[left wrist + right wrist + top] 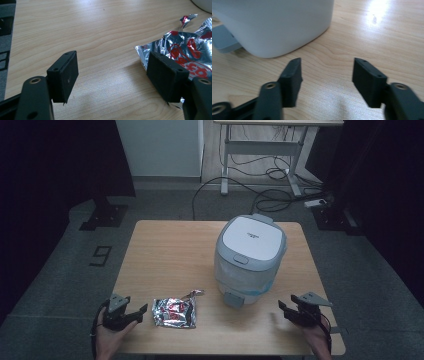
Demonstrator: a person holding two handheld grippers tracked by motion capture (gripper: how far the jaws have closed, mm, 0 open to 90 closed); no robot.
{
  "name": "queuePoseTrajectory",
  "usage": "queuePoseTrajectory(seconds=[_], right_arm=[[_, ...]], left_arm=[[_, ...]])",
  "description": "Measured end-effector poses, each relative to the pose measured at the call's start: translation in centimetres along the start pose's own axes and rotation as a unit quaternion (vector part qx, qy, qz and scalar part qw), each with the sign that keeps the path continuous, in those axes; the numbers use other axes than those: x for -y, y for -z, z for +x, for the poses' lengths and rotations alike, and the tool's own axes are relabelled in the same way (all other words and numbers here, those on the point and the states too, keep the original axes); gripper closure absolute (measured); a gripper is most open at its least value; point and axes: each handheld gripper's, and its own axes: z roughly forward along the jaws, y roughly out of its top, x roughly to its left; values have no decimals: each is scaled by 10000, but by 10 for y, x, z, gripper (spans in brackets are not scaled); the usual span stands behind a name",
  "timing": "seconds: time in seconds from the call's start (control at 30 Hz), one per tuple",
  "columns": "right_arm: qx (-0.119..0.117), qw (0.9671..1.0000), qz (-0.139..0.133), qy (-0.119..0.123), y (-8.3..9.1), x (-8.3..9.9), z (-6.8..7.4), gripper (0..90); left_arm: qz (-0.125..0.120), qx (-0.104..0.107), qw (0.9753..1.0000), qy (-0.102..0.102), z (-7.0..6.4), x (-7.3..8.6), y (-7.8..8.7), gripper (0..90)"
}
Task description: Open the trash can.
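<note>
foil wrapper lies just to the right of the left gripper

the crumpled foil wrapper [174, 312] lies flat on the tabletop [170, 255] near the front edge, between the two hands and well to the left of centre. the left gripper [134, 312] sits just beside it, with a small strip of bare wood between its fingers and the wrapper's near edge. in the left gripper view the fingers [65, 75] stand wide apart and hold nothing, and the wrapper [185, 50] spreads out behind the right-hand finger, so the thing lies off to the gripper's right rather than straight ahead between the fingers.

the wrapper's long side runs roughly across the tabletop, left to right, with a twisted tail pointing up toward the white bin [249, 257].

the right gripper [288, 312] hovers well apart from the wrapper, on the far side of the bin's foot. its fingers [291, 80] are also spread wide and empty, with the bin [274, 25] close ahead and to their left.

the left hand is plainly the nearer one; a pickup would likely call for a short shift rightward so the wrapper's edge comes between the fingers.
</note>
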Motion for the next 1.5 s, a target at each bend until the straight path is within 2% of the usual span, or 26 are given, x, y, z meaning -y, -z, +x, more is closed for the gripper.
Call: queuePoseTrajectory(seconds=[0.1,0.3,0.33,0.37,0.4,0.43,0.47,0.5,0.6,0.67,0.87,1.03,1.07,1.13,1.17,1.2,1.23,1.27,1.5], right_arm=[[-98,9999,-62,-56,4,0,-2,505],[-361,9991,-237,-47,10,-3,1,605],[-478,9984,-296,25,13,-4,4,648],[-478,9984,-296,25,13,-4,4,648],[-574,9976,-359,121,15,-5,7,703],[-574,9976,-359,121,15,-5,7,703],[-649,9970,-367,183,16,-6,9,769],[-649,9970,-367,183,16,-6,9,769],[-845,9952,-393,300,17,-9,14,870],[-922,9943,-398,364,16,-9,16,896],[-1151,9916,-381,448,12,-12,22,898],[-1357,9884,-469,504,9,-15,29,898],[-1453,9866,-501,554,8,-16,32,898],[-1473,9861,-507,580,7,-17,34,898],[-1569,9841,-493,665,5,-18,40,898],[-1569,9841,-493,665,5,-18,40,898],[-1660,9819,-491,765,2,-20,46,898],[-1687,9811,-488,814,1,-21,50,898],[-1825,9778,-436,937,-12,-28,67,898]], left_arm=[[42,-10,10000,-12,0,0,-2,258],[40,2,10000,-29,-1,-1,-3,259],[40,10,10000,-34,-1,-1,-3,259],[40,10,10000,-34,-1,-1,-3,259],[43,22,10000,-43,-1,-1,-3,259],[44,23,10000,-43,-2,-2,-4,259],[48,29,10000,-53,-2,-2,-4,260],[49,32,10000,-59,-2,-2,-4,260],[55,53,9999,-68,-2,-2,-5,260],[61,57,9999,-73,-2,-2,-5,262],[73,86,9999,-117,-3,-2,-6,262],[94,85,9998,-129,-3,-2,-7,265],[103,94,9998,-134,-3,-2,-7,265],[105,98,9998,-131,-3,-2,-7,266],[113,104,9998,-136,-3,-2,-8,266],[117,105,9998,-139,-4,-2,-8,266],[129,105,9998,-147,-4,-2,-8,267],[140,107,9997,-168,-4,-2,-9,268],[154,118,9997,-178,-5,-3,-10,272]])
